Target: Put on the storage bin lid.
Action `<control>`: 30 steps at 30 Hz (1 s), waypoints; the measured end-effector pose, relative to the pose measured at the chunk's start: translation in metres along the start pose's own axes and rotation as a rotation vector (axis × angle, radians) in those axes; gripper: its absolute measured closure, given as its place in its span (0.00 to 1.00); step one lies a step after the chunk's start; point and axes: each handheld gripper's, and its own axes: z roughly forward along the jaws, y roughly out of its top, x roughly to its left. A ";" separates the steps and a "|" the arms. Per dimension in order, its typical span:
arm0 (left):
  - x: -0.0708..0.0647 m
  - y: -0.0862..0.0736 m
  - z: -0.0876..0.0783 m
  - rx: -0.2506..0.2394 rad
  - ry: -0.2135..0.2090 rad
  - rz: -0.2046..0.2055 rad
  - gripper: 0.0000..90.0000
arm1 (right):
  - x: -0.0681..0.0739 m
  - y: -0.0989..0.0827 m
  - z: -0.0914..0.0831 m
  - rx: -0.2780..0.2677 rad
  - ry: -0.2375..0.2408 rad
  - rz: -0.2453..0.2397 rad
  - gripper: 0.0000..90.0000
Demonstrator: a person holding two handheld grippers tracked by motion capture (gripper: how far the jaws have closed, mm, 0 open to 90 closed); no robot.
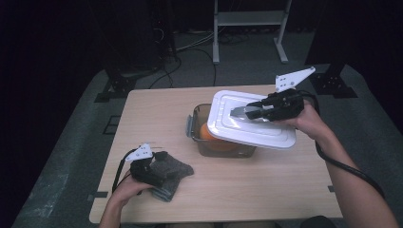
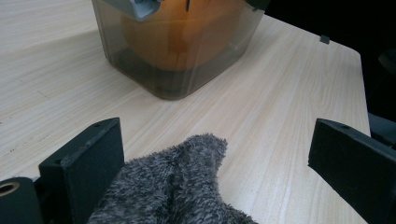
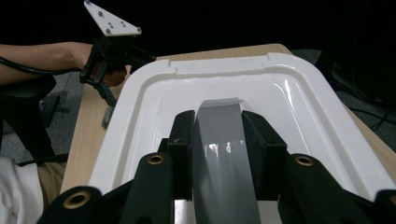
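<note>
- Overhead, white lid [image 1: 252,124] with rounded corners and stepped raised panel; grey handle [image 1: 240,112] across its middle.
- Held tilted over the box [image 1: 209,142], covering its right part, left part uncovered; contact with the rim not readable.
- Clamped by right gripper [image 1: 247,112], jaws narrow and pressed on both sides of the handle.
- Smoky clear box mid-table, grey latch [image 1: 189,127] on its left end, orange thing [image 1: 209,133] inside.
- Left gripper [image 1: 159,159] near the front left of the table [image 1: 157,109], resting on a grey cloth [image 1: 173,173]; jaws wide, cloth between them, nothing gripped.
- Seen up close in right gripper view: glossy lid [image 3: 299,107], notches in its far rim, handle [image 3: 224,140] as a grey arched strap between the pads; left gripper [image 3: 109,56] farther off at the table edge.
- Seen in left gripper view: fuzzy pile of the cloth [image 2: 177,182], box wall [image 2: 177,56] with dark bottom layer under the orange, wood grain of the table [image 2: 280,93].
- Seen from above alone: floor, cables, metal stand [image 1: 249,28] behind the table.
- No readable writing or brand anywhere.
</note>
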 end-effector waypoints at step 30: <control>-0.001 0.001 -0.001 -0.006 -0.003 0.002 0.03 | -0.024 0.015 0.040 0.031 0.040 -0.026 0.73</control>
